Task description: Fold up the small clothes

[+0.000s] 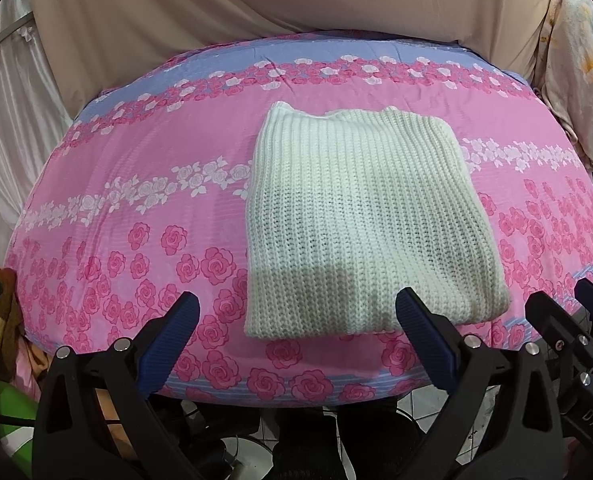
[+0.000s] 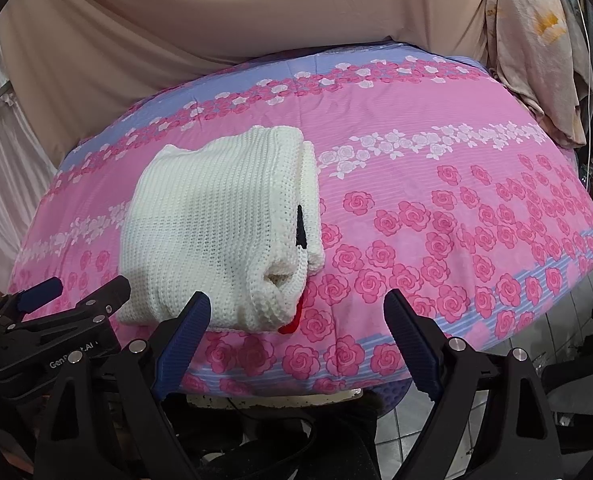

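Two grippers: the left gripper (image 1: 296, 316) and the right gripper (image 2: 296, 312) both hang at the near edge of the table, jaws spread wide, nothing between them.
Step in hand: I judge the folding of this piece is nearly finished or finished; the white knit sweater (image 1: 360, 224) already lies as a compact rectangle and neither gripper touches it.
Place of the sweater: just ahead of the left gripper and a little to its right side, its near edge close to the right fingertip (image 1: 410, 306); seen from the right gripper it is ahead and to the left, near the left fingertip (image 2: 198, 308).
Surface: the sweater rests on the pink rose-print cover (image 1: 136, 200) of the table.
Look of the sweater: thick ribbed knit, cream white, top layer flat and smooth, corners soft.
Side of the sweater: in the right wrist view the layers open a little, a rolled end bulges at the near corner, and a small black mark (image 2: 300, 228) and a bit of red (image 2: 292, 322) show between the layers; what they are I cannot tell.
Next move: probably to tuck or press the loose side, which asks a low approach from the right and a grip on all layers together, or to leave it.
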